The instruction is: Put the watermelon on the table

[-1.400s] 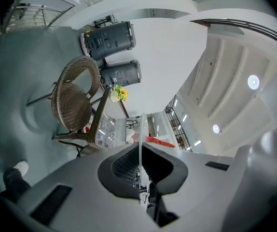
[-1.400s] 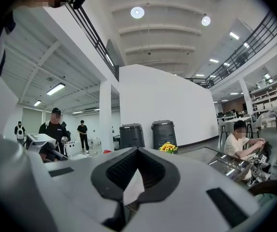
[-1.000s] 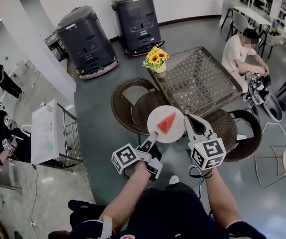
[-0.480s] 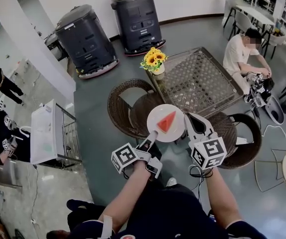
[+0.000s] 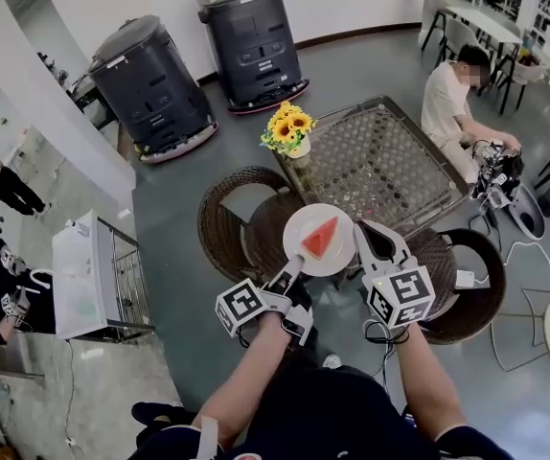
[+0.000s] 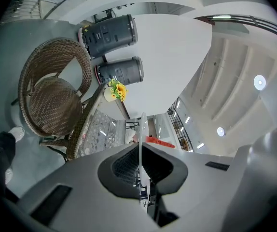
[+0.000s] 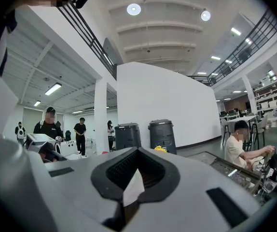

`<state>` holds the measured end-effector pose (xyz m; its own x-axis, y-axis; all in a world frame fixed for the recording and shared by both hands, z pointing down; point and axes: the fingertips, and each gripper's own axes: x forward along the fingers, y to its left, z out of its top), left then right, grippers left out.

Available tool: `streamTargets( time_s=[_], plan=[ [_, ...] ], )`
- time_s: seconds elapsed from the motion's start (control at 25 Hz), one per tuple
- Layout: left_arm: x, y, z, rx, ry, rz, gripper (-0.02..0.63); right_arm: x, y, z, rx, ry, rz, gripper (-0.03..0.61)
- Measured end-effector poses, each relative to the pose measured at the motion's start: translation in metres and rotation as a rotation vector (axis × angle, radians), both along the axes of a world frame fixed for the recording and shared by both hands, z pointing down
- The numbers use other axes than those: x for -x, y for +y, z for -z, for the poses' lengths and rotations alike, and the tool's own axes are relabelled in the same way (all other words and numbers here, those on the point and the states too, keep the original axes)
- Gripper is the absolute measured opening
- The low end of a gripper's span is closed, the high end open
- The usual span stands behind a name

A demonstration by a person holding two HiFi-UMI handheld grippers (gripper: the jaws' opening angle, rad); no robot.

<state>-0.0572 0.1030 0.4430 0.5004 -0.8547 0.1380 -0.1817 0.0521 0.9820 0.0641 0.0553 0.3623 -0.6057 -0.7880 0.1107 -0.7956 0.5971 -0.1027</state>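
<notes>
The left gripper (image 5: 291, 269) is clamped tight on the near rim of a white plate (image 5: 337, 257). In the left gripper view the plate is seen edge-on, pinched right in the seam of the closed jaws. The watermelon (image 5: 320, 239), a red wedge, is lying on that plate at the centre of the head view, so it's held up in the air and not on the table (image 5: 380, 161) yet. The table is seen just above the plate in the frame.

The right gripper (image 5: 376, 242) is held just right of the plate. Its jaws are pressed together too, and a small white sliver shows at the seam, but what it is can't be made out.

Two wicker chairs (image 5: 219, 218) are parked at the table's near side, under and beside the plate. Sunflowers (image 5: 287, 128) are sat at the table's left corner. Two dark bins (image 5: 150, 84) are lined up against the wall at upper left, a white cart (image 5: 79, 276) is at the left edge, and a seated person (image 5: 447, 103) is at upper right.
</notes>
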Motion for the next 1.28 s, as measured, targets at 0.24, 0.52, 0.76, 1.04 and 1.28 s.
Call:
streamTargets(
  time_s=[0.24, 0.52, 0.76, 1.04, 1.28],
  plan=[
    [0.009, -0.051, -0.007, 0.007, 0.003, -0.021, 0.014, 0.008, -0.050, -0.007, 0.014, 0.010, -0.020, 0.003],
    [0.025, -0.103, -0.014, 0.019, 0.004, -0.063, 0.014, 0.023, -0.103, -0.010, 0.031, 0.027, -0.056, 0.003],
    [0.040, -0.142, -0.026, 0.039, 0.017, -0.105, 0.014, 0.038, -0.143, -0.015, 0.047, 0.052, -0.096, 0.003],
    [0.052, -0.177, -0.038, 0.047, 0.003, -0.158, 0.014, 0.051, -0.173, -0.020, 0.070, 0.069, -0.138, 0.003],
    [0.054, -0.189, -0.046, 0.068, 0.011, -0.186, 0.014, 0.054, -0.182, -0.024, 0.084, 0.086, -0.159, 0.003]
  ],
)
